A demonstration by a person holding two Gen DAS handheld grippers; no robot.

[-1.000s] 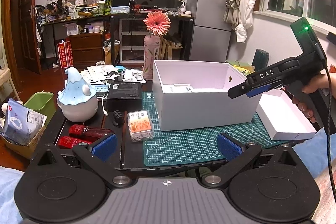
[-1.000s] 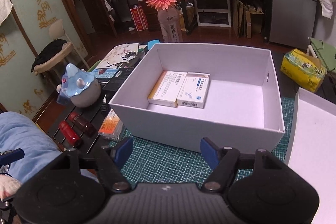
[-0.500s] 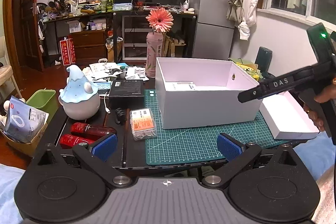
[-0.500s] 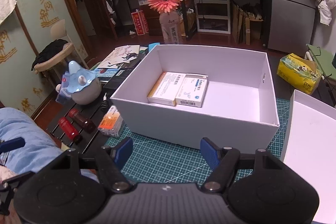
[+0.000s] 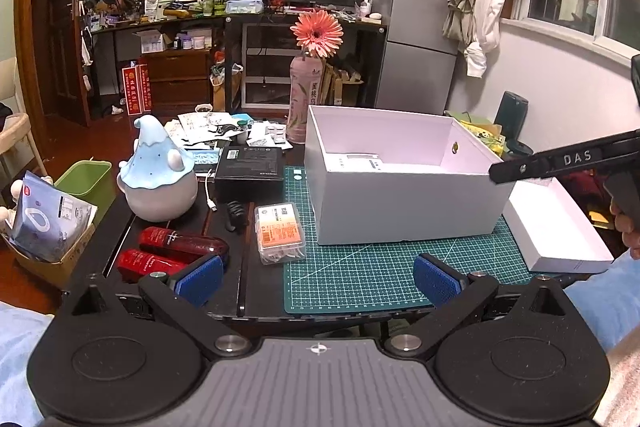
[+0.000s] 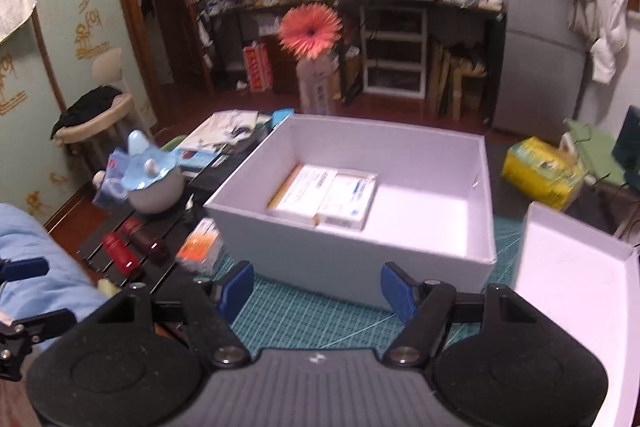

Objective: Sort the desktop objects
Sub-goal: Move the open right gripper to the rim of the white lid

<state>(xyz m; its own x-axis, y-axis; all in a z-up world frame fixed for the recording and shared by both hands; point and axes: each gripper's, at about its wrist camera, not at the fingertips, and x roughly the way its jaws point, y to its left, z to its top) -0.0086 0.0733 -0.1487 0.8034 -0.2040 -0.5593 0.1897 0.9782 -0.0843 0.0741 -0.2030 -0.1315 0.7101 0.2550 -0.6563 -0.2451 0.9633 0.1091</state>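
Note:
A white open box [image 5: 400,203] [image 6: 344,255] stands on the green cutting mat [image 5: 372,275] with two flat medicine packs [image 6: 326,195] lying inside. My left gripper [image 5: 318,281] hovers open over the table's near edge, nothing between its blue pads. Left of the mat lie a clear case with orange contents [image 5: 279,231] [image 6: 199,246] and two red tubes [image 5: 176,247] [image 6: 128,249]. My right gripper [image 6: 316,291] is open and empty, in front of the box's near wall. In the left wrist view its black body [image 5: 568,161] shows at the right edge.
A blue-capped round figure [image 5: 158,179], a black box [image 5: 250,169], papers and a bottle with a pink flower [image 5: 314,75] fill the table's back left. The box's white lid [image 5: 554,227] [image 6: 576,307] lies right of it. A green bin [image 5: 86,183] stands beside the table.
My right gripper has drawn back and up from the box, toward the right edge of the left wrist view. My left gripper has stayed put.

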